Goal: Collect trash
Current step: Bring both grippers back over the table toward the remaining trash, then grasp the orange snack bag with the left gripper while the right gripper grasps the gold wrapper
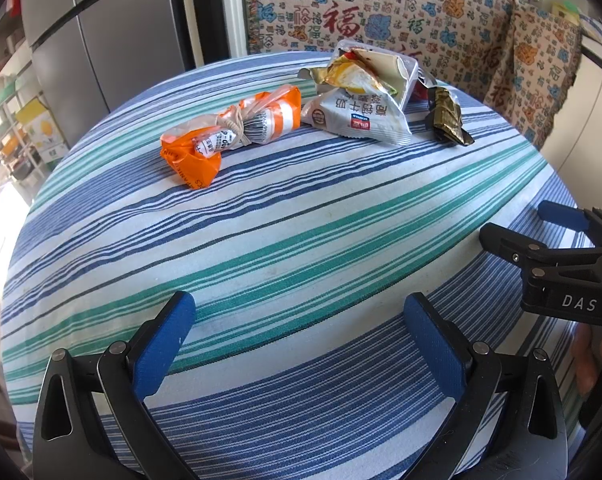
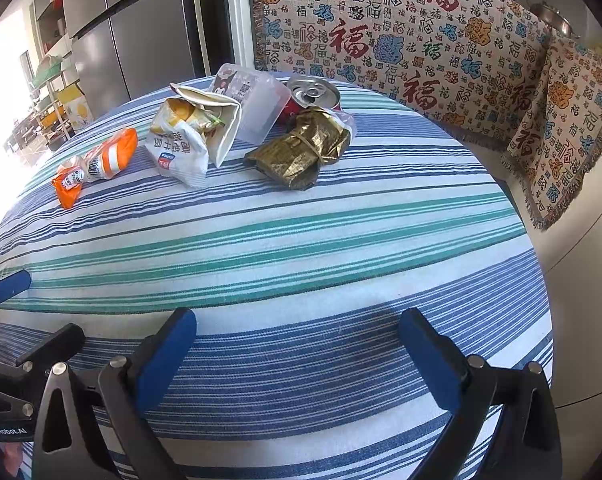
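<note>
Trash lies at the far side of the round striped table. An orange and white wrapper tied with a band lies far left; it also shows in the right wrist view. A white milk pouch leans on a clear plastic box stuffed with wrappers. A gold crumpled wrapper lies right of them. A red can stands behind it. My left gripper is open and empty, near the front edge. My right gripper is open and empty beside it.
A patterned throw covers the bench behind the table. A steel fridge stands at the back left, with shelves further left. The table's near half is bare striped cloth.
</note>
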The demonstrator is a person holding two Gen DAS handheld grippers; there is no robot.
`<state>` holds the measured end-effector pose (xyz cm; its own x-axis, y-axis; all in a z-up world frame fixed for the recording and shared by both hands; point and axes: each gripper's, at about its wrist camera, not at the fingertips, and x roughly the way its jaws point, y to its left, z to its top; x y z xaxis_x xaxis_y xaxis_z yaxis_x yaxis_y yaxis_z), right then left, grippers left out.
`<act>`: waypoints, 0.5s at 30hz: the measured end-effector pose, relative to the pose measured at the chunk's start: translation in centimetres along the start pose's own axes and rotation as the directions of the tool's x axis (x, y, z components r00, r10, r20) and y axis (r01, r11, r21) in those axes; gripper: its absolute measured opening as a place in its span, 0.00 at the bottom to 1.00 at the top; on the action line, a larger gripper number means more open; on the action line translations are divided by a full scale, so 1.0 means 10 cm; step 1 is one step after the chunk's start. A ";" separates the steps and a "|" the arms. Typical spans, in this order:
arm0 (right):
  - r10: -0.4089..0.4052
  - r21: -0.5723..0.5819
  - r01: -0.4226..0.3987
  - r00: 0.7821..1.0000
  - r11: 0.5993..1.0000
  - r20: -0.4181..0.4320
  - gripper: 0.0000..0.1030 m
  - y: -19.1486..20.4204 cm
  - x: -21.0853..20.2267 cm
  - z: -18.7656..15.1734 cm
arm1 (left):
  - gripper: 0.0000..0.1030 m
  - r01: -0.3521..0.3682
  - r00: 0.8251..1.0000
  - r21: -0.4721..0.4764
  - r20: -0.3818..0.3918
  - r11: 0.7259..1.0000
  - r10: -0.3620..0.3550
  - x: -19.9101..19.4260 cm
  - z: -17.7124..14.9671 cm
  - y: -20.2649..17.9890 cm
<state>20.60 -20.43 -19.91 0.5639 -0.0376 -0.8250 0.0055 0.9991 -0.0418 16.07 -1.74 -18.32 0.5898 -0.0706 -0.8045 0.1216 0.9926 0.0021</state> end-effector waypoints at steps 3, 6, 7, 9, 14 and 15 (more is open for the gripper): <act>0.000 0.000 0.000 1.000 1.000 0.000 1.00 0.00 0.00 -0.01 | 1.00 0.000 1.000 0.000 0.000 1.000 0.000 0.00 0.00 0.00; -0.002 0.000 0.002 1.000 1.000 0.002 1.00 0.00 0.00 -0.01 | 1.00 -0.001 1.000 0.000 0.000 1.000 0.001 0.00 0.00 0.00; -0.002 0.000 0.002 1.000 1.000 0.002 1.00 0.00 0.00 0.00 | 1.00 -0.001 1.000 0.000 0.000 1.000 0.001 0.00 0.00 0.00; -0.002 0.000 0.002 1.000 1.000 0.003 1.00 0.00 0.00 -0.01 | 1.00 -0.001 1.000 0.000 0.000 1.000 0.001 0.00 0.00 0.00; -0.002 0.000 0.002 1.000 1.000 0.003 1.00 0.00 0.00 -0.01 | 1.00 -0.001 1.000 -0.001 0.000 1.000 0.001 0.00 0.00 0.00; -0.002 0.000 0.002 1.000 1.000 0.003 1.00 0.00 0.00 -0.02 | 1.00 -0.001 1.000 -0.001 0.000 1.000 0.001 0.00 0.00 0.00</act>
<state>20.47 -20.43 -20.00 0.5667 -0.0399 -0.8230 0.0069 0.9990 -0.0436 16.08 -1.74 -18.33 0.5900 -0.0694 -0.8044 0.1205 0.9927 0.0027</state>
